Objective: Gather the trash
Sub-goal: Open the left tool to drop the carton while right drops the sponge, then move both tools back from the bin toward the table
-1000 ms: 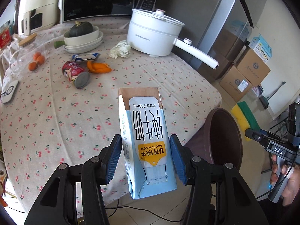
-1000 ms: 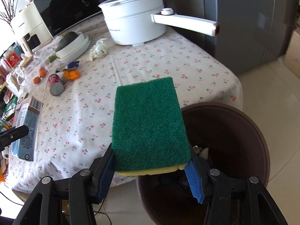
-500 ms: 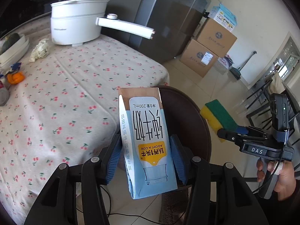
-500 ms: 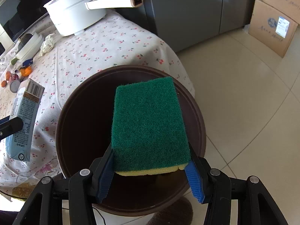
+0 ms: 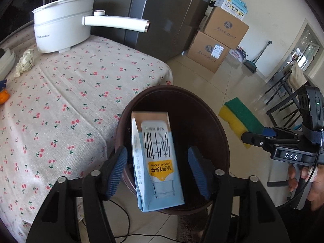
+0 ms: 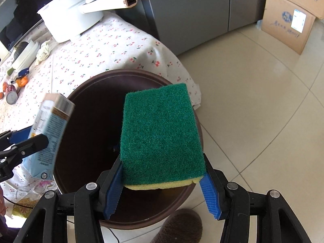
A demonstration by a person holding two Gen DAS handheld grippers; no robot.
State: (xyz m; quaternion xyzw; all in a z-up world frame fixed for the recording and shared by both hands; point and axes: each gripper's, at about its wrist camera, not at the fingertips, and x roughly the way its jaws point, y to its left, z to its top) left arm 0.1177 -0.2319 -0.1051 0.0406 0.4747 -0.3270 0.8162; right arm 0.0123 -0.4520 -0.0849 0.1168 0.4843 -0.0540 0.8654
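Note:
My left gripper [image 5: 158, 172] is open over the brown trash bin [image 5: 214, 109]. The blue milk carton [image 5: 156, 162] hangs loose between its spread jaws, tilted and touching neither pad. It also shows in the right wrist view [image 6: 48, 133]. My right gripper [image 6: 162, 180] holds a green and yellow sponge [image 6: 160, 137] above the bin [image 6: 87, 121]; its jaws have begun to spread, the right pad just clear of the sponge. The sponge also shows in the left wrist view [image 5: 239, 119].
A table with a cherry-print cloth [image 5: 66, 93] stands left of the bin, carrying a white electric pot [image 5: 60, 32], crumpled paper [image 5: 24, 62], a can [image 6: 11, 96] and an orange peel [image 6: 22, 81]. Cardboard boxes [image 5: 218, 40] and a fridge [image 5: 162, 16] stand behind. A slipper [image 6: 178, 224] is near.
Both grippers moved from the table side to over the bin. The left gripper opened and the milk carton is slipping free. The right jaws have started to open around the sponge.

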